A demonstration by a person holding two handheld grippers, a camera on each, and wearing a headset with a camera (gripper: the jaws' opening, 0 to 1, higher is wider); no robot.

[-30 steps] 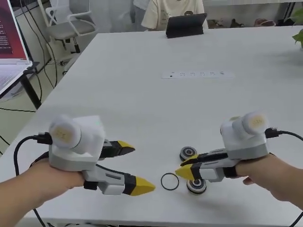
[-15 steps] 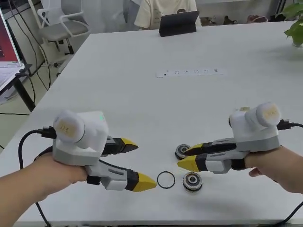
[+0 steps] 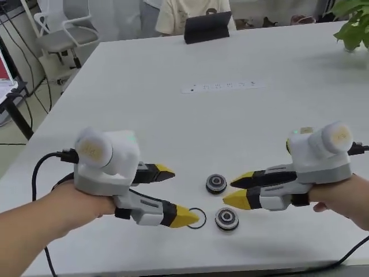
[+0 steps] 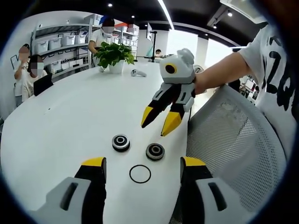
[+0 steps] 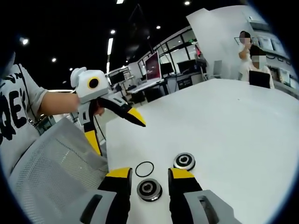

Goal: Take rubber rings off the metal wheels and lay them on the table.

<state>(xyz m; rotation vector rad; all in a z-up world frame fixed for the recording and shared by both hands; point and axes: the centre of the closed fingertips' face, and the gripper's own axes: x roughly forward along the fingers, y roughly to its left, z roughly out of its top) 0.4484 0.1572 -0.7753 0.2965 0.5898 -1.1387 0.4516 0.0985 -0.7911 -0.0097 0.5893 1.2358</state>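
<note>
Two small metal wheels with dark rims lie near the table's front edge, one (image 3: 216,183) farther back and one (image 3: 226,219) nearer me. A thin black rubber ring (image 3: 196,218) lies flat to their left. My left gripper (image 3: 176,194) is open wide, and its lower yellow tip overlaps the ring's left edge. In the left gripper view the ring (image 4: 140,173) lies between the jaws, with the wheels (image 4: 121,142) (image 4: 155,151) beyond it. My right gripper (image 3: 233,190) hovers open to the right of the wheels, holding nothing. In the right gripper view the near wheel (image 5: 149,189) shows between its jaws.
A white power strip (image 3: 223,86) lies mid-table. At the far end a person sits behind a dark tablet (image 3: 206,26). A potted plant (image 3: 351,26) stands at the far right. An office chair (image 3: 60,29) is off the table's left corner, and a mesh chair back (image 4: 233,140) is close to me.
My right gripper has drawn back to the right, uncovering the near wheel. My left gripper has moved right, up to the ring. The head camera has shifted.
</note>
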